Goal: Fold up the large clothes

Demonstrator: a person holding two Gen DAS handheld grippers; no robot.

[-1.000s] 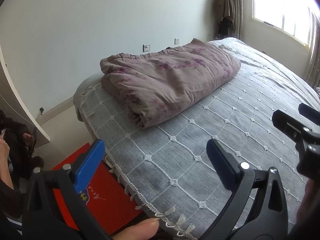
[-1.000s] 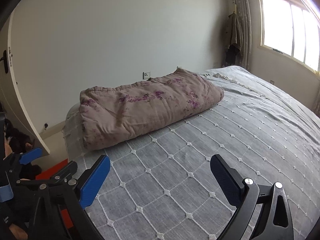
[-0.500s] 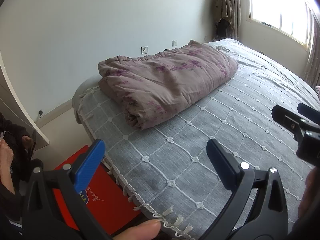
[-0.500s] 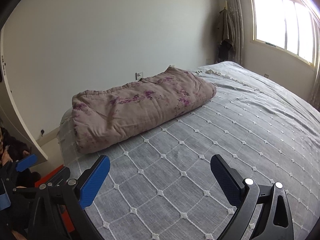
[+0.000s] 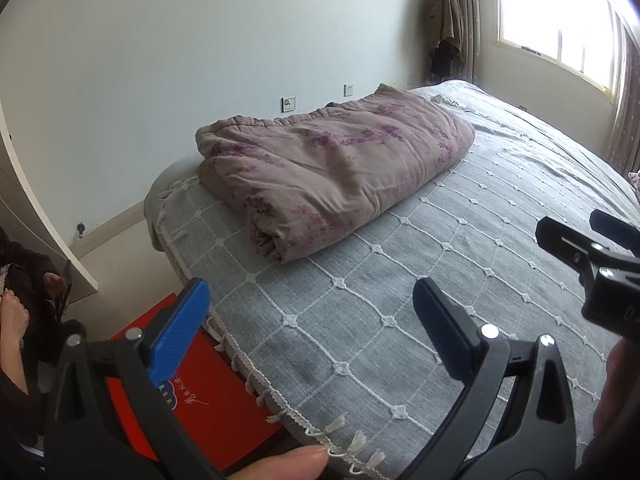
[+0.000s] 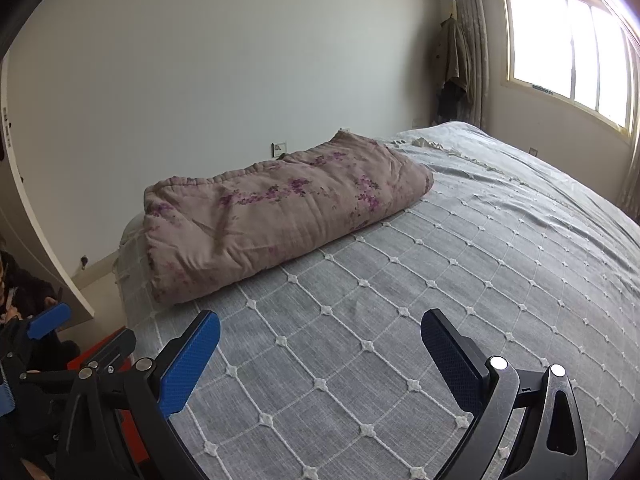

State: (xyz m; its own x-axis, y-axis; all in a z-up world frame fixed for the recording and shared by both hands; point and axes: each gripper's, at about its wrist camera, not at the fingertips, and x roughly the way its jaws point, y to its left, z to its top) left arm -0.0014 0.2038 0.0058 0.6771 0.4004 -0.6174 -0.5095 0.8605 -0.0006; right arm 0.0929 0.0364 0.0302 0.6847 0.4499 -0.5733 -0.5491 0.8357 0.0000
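Quilt (image 5: 336, 176) looks thick, soft & bulky, prob heavyish and floppy w/ no stiffness; best taken at a corner or the layered end (image 5: 268, 244), one gripper per side. It lies folded on the bed (image 5: 500, 240), well ahead of both grippers. Left gripper (image 5: 308, 312) and right gripper (image 6: 320, 344) jaws wide apart, holding nothing.

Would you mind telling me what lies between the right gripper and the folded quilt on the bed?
Only bare grey bedspread lies between the open right gripper and the folded quilt, seen in the right wrist view.
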